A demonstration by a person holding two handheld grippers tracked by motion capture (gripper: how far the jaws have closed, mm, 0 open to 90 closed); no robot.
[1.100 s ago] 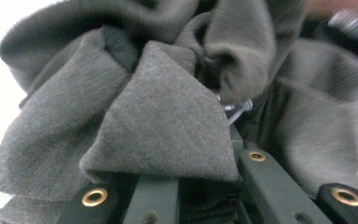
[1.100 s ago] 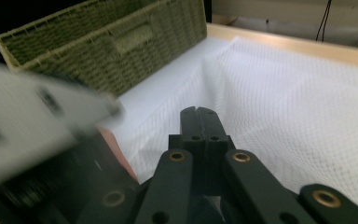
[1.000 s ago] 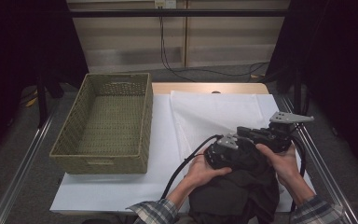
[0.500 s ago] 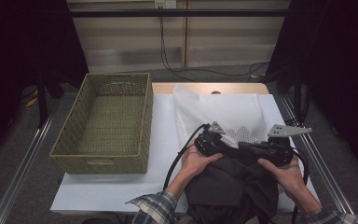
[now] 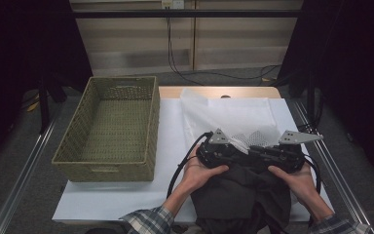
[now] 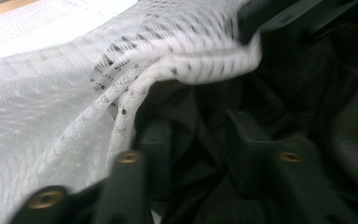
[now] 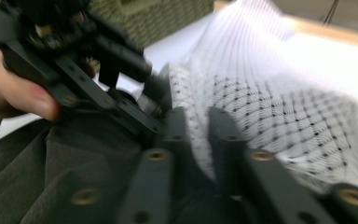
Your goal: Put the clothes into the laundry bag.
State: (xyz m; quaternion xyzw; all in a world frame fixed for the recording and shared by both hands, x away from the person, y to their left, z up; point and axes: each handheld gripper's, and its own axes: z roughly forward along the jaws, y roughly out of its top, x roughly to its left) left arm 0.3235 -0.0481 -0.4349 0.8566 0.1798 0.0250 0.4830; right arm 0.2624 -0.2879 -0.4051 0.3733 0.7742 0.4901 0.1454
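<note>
A white mesh bag (image 5: 233,117) lies on the white sheet, its near edge raised over a dark garment (image 5: 243,200) bunched at the table's front. Both grippers are held low, tip to tip, at that edge. In the left gripper view my left gripper (image 6: 196,135) has just been opening; its jaws stand apart with dark garment (image 6: 345,116) between them and the mesh bag's rim (image 6: 177,70) draped across its left jaw. My right gripper (image 7: 198,119) has also just been opening, its jaws a little apart with the mesh bag's hem (image 7: 279,107) between them. My left gripper (image 7: 154,93) faces it closely.
A green woven basket (image 5: 73,146) stands on the left of the white sheet (image 5: 170,146). A strip of wooden tabletop (image 5: 214,91) shows at the back. Metal rails run along both sides of the table. Cables trail from the grippers toward the person.
Both hands shifted left and lower along the garment's top. The mesh bag, flat a second ago, is now lifted and puffed at its near edge. Both grippers' jaws have parted.
</note>
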